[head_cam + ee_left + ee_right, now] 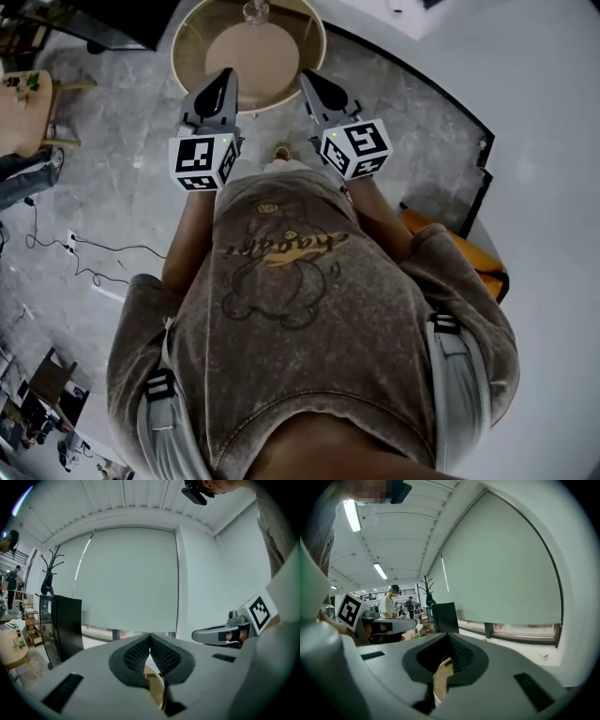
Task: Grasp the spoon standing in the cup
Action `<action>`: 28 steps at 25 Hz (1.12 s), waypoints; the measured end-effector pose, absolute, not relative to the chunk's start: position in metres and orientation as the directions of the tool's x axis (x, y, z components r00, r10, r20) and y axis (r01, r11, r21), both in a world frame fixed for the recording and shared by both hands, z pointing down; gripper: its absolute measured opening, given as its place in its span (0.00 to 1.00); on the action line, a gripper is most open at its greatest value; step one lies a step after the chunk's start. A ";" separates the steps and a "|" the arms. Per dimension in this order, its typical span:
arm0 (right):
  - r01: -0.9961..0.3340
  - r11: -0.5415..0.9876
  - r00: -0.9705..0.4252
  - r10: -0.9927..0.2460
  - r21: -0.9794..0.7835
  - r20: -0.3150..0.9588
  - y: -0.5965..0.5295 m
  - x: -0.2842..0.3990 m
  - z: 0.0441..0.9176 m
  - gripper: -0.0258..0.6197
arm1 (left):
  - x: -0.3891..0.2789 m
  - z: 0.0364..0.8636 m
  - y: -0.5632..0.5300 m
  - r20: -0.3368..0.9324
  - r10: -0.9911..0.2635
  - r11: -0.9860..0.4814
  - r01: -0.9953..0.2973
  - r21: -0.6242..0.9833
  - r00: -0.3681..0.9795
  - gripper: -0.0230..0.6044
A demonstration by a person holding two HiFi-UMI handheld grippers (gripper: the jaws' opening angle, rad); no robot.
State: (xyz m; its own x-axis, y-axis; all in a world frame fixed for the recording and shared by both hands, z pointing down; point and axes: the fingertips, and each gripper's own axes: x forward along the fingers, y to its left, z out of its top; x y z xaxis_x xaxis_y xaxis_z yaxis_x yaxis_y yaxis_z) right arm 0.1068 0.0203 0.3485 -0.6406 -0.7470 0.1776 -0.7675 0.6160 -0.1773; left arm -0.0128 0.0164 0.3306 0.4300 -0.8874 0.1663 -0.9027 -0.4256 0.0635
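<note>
A clear glass cup (pixel 254 10) stands on a round wooden table (pixel 300 56) at the top edge of the head view; I cannot make out a spoon in it. Both grippers are held up in front of the person's chest, short of the table. My left gripper (pixel 224 81) is shut with nothing in it; its fingers (pixel 136 652) meet at the tip. My right gripper (pixel 308 79) is also shut and empty, pads (pixel 459 654) together. Each gripper view shows a sliver of the table rim (pixel 157 688) (pixel 439 681) below the jaws and the other gripper beside it.
An orange seat (pixel 459 246) stands at the person's right by a white curved wall. Cables (pixel 89 255) lie on the grey floor at the left, near a small wooden table (pixel 21 112). A black partition (pixel 63 625) and a coat stand (pixel 49 573) stand ahead; people (pixel 389 606) are far off.
</note>
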 end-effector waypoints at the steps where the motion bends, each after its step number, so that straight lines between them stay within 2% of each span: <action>1: -0.767 0.616 -0.641 -0.746 -0.180 0.180 0.016 0.105 0.350 0.07 | -0.015 0.331 0.011 0.167 -0.887 -0.426 -0.903 0.064 0.430 0.06; 8: -0.768 0.613 -0.641 -0.739 -0.189 0.209 -0.011 0.086 0.359 0.07 | -0.032 0.332 -0.022 0.166 -0.886 -0.428 -0.901 0.073 0.434 0.06; 28: -0.831 0.518 -0.554 -0.803 -0.201 0.222 -0.118 0.017 0.380 0.07 | -0.079 0.353 -0.140 0.197 -0.783 -0.589 -0.805 0.070 0.590 0.06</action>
